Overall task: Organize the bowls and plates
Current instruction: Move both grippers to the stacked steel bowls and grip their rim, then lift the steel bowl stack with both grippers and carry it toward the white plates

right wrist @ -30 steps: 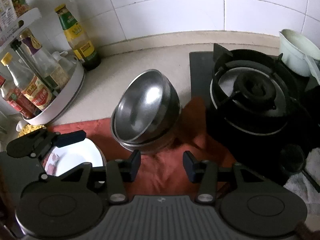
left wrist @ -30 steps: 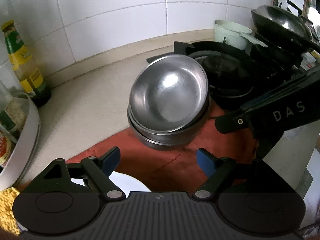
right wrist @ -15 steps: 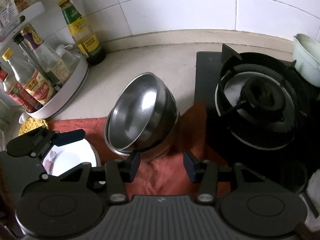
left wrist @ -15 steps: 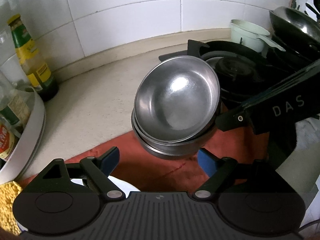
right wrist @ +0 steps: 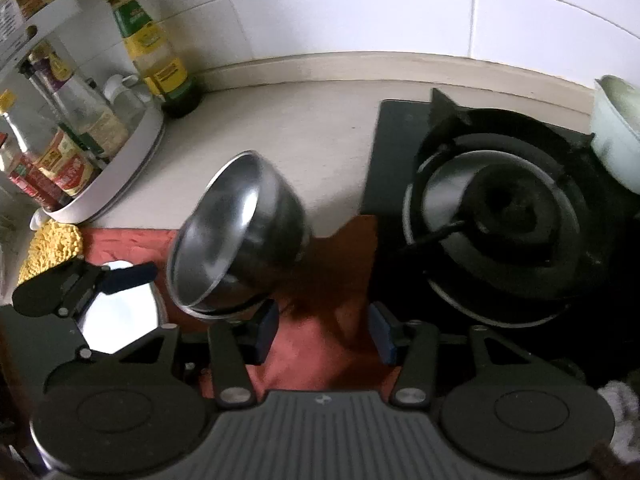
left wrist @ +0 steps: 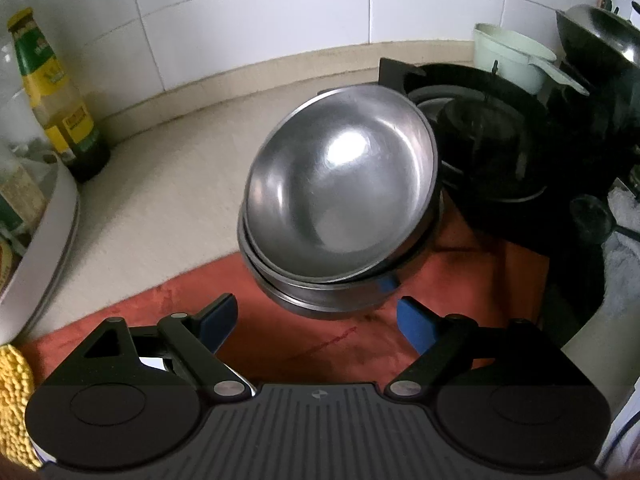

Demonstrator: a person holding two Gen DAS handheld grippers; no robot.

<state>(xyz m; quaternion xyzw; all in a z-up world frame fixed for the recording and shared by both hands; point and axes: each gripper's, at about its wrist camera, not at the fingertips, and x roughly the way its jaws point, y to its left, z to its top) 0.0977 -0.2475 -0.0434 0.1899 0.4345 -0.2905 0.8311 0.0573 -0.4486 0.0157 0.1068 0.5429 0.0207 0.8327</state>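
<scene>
A stack of steel bowls stands on a red cloth, with the top bowl tilted steeply toward the left; it also shows in the right wrist view. My left gripper is open, just in front of the stack and below it. My right gripper is open, to the right of the stack's base, its left finger close to the lower bowl. A white plate lies on the cloth under the left gripper.
A black gas stove is right of the cloth. A white condiment rack with bottles and an oil bottle stand at the left. A pale green pot and a wok are at the back right. A yellow scrubber lies left.
The top bowl has tipped up more steeply to the left. Both grippers have moved nearer the stack, and the right gripper no longer shows in the left wrist view.
</scene>
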